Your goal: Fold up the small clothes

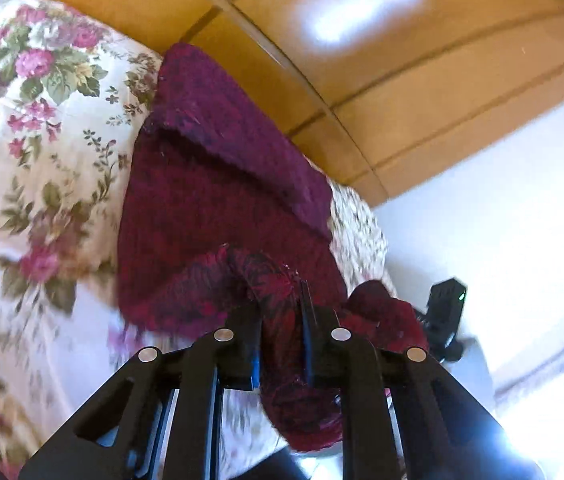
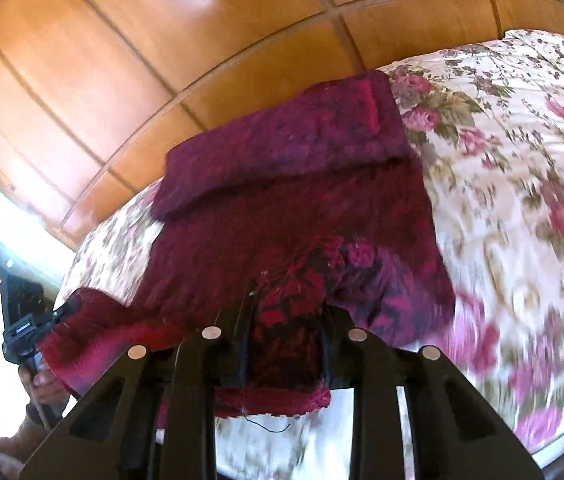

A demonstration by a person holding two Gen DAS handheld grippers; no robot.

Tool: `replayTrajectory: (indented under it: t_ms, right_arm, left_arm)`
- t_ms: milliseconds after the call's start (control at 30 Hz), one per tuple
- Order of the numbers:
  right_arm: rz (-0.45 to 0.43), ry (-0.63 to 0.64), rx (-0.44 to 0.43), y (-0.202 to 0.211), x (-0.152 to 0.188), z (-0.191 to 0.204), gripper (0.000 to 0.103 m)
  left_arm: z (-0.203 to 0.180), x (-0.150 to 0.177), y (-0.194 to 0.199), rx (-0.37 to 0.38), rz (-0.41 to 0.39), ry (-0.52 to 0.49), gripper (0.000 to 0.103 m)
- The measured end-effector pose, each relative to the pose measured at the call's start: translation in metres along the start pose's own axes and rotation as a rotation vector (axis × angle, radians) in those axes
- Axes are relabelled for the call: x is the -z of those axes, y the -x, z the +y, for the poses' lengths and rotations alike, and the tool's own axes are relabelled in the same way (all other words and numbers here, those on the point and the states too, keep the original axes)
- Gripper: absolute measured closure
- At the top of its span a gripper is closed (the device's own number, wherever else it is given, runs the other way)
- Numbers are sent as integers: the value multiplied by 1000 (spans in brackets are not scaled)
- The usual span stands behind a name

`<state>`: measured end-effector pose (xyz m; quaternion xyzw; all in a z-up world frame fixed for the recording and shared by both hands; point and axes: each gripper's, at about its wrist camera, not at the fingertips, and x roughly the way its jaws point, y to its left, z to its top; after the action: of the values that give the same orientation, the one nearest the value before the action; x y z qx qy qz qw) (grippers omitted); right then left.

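Observation:
A dark red knitted garment (image 1: 217,200) lies on a floral bedspread (image 1: 41,120), its far end folded back over itself. My left gripper (image 1: 282,312) is shut on a bunched near edge of the knit, lifted off the bed. In the right wrist view the same garment (image 2: 302,208) spreads ahead, and my right gripper (image 2: 286,320) is shut on another part of its near hem. The other gripper (image 2: 21,328) shows at the left there, with a hand (image 2: 41,384) under it, also holding the knit. In the left wrist view the right gripper's black body (image 1: 446,312) sits at the right.
A wooden panelled wall (image 1: 362,80) stands right behind the bed; it also fills the top of the right wrist view as wooden panels (image 2: 161,60). The floral bedspread (image 2: 522,200) stretches wide to the right. A bright window area (image 1: 522,240) lies off the bed's side.

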<state>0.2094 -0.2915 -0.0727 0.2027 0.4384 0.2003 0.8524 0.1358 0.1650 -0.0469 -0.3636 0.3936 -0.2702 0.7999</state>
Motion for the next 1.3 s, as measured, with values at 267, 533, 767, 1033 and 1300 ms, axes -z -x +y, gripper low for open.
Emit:
replayTrajectory:
  t_ms: [267, 533, 767, 1033, 1300]
  right_arm:
    - [26, -71, 62, -43, -44, -25, 79]
    - [31, -144, -42, -44, -53, -43, 53]
    - [-82, -75, 3, 11, -31, -50, 7]
    - [32, 54, 161, -13, 8, -61, 23]
    - [43, 69, 154, -19, 17, -48, 67]
  left_arm:
    - [40, -59, -44, -45, 9, 206, 82]
    - [61, -74, 6, 50, -157, 335, 24]
    - [57, -23, 18, -102, -84, 82, 19]
    - [48, 25, -18, -164, -22, -77, 21]
    - [50, 21, -21, -220, 23, -81, 77]
